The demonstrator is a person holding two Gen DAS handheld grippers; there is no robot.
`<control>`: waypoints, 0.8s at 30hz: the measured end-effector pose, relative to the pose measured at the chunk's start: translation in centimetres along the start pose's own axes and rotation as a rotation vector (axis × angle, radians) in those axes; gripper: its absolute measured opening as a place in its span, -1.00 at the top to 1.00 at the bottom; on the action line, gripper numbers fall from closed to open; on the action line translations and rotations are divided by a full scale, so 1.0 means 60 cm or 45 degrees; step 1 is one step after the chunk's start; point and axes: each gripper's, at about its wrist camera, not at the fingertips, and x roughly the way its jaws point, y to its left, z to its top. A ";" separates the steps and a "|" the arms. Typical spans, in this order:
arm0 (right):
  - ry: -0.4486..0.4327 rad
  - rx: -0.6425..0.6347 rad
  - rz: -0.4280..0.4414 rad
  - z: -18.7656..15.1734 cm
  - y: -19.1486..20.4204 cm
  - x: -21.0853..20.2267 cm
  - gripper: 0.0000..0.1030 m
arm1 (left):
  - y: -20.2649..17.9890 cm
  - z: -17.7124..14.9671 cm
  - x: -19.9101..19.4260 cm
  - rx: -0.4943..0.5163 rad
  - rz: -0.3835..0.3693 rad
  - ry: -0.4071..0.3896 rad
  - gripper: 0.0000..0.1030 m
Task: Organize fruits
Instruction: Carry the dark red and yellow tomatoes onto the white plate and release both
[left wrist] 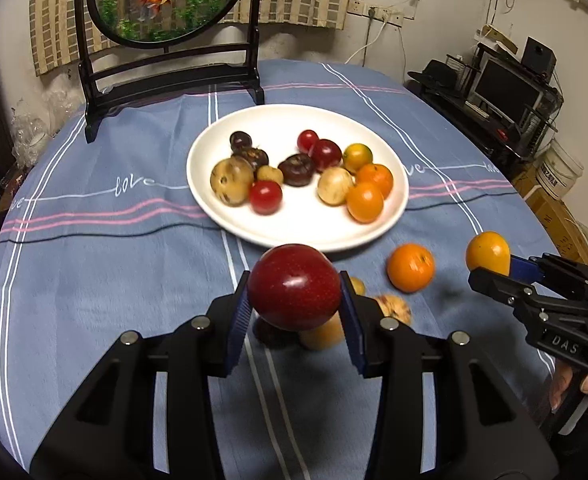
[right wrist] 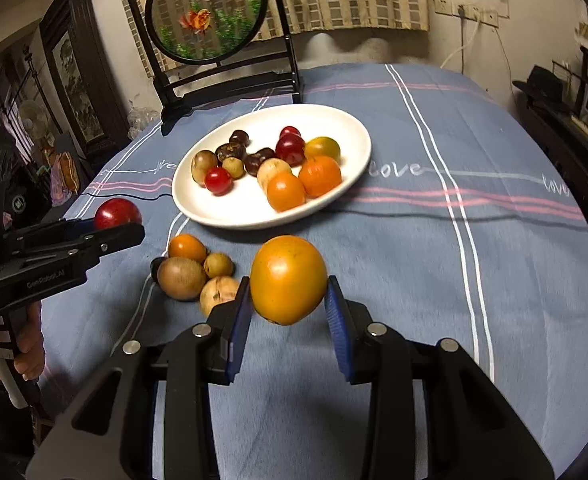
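A: Step? Both claws were loaded. Left claw (left wrist: pixel 294 304) clenched on a round dark-red glossy plum (left wrist: pixel 294 286); right claw (right wrist: pixel 288 308) clenched on a smooth orange-yellow persimmon-like fruit (right wrist: pixel 288 280). Both fruits were clear of the blue striped cloth tabletop (right wrist: pixel 413 280).

B: Next?

A: Probably carry both to the round white ceramic plate (left wrist: pixel 397 200) at 12 o'clock and release into bare spots, without knocking the fruit already there.

B: View differences?

A: The right wrist showed the leftover cluster of brown and orange fruits (right wrist: pixel 198 272) at 10 o'clock of its claw; in the left wrist view the plum mostly hid them. The left wrist showed one loose orange mandarin (left wrist: pixel 409 267) at 2 o'clock.
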 end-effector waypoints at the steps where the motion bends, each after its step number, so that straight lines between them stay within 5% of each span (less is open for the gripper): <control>1: -0.001 -0.012 -0.007 0.007 0.002 0.003 0.28 | 0.001 0.006 0.004 0.000 0.004 -0.001 0.18; 13: -0.075 -0.057 -0.059 0.157 -0.006 0.093 0.28 | 0.035 0.138 0.086 -0.137 -0.021 -0.053 0.18; 24: 0.006 0.053 -0.076 0.238 -0.038 0.233 0.28 | 0.060 0.212 0.207 -0.179 0.104 -0.006 0.18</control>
